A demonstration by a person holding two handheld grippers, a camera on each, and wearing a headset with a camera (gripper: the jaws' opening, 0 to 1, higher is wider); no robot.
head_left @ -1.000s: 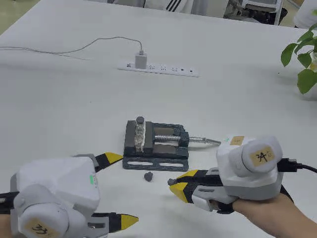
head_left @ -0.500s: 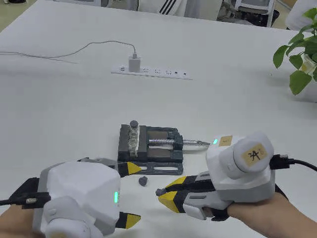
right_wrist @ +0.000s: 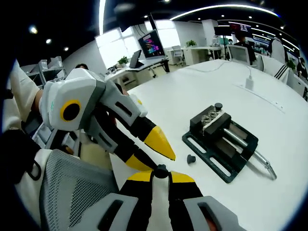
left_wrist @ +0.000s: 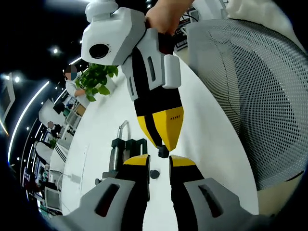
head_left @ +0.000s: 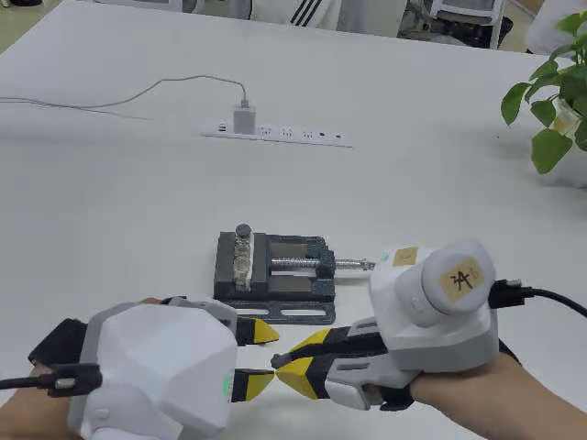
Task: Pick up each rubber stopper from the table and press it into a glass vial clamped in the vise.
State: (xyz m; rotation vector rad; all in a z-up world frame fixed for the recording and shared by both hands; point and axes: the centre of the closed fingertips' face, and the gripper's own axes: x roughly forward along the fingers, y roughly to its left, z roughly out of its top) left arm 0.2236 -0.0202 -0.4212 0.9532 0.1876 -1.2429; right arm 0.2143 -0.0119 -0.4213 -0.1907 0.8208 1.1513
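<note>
The head view is looking forward and down from above the near side of the vise [head_left: 273, 275], taking in the white table [head_left: 138, 183] beyond it. The left gripper view is riding low on the left tool [left_wrist: 159, 161], facing across the vise's front, with the right tool [left_wrist: 162, 147] close before the lens. The right gripper view is looking along its own tips, which are pinching a rubber stopper [right_wrist: 160, 170], toward a corner of the vise. All three views are sharing the vise.

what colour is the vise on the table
Dark grey, almost black. The vise shows best in the head view.
</note>
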